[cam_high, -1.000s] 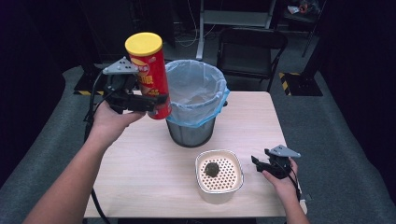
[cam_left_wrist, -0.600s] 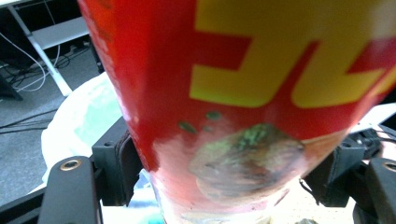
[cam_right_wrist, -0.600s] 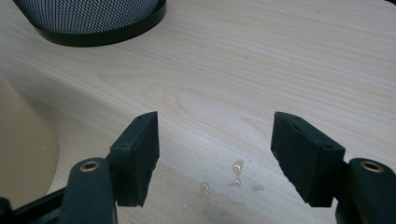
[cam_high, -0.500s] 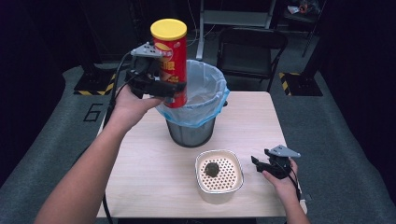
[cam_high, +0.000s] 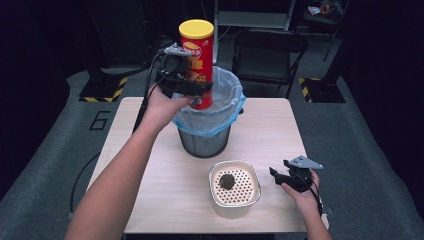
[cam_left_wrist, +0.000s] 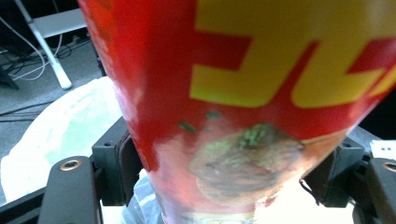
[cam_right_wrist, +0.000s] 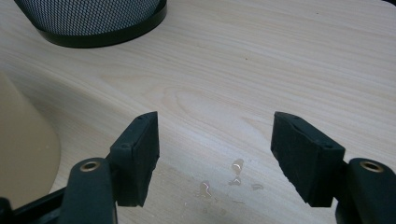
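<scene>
Clearance over the bin governs the coming move: the red crisp can (cam_high: 198, 62) stands upright, long axis vertical, at upper centre of the high view, its base just above the near-left rim of the blue-lined waste bin (cam_high: 235, 107). Left tongs (cam_high: 192, 90) clamp the can's lower half from its left side. Right tongs (cam_high: 281, 176) rest open and empty on the desk (cam_high: 165, 175) at lower right, beside the perforated container (cam_high: 235, 187), well apart from the can.

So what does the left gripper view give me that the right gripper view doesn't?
Left gripper view: the red chip can clamped between its fingers, above the blue-lined bin. Right gripper view: open fingers over the wooden table with a few water drops, beside the cream strainer bowl. Both: the bin, here its mesh base.
</scene>
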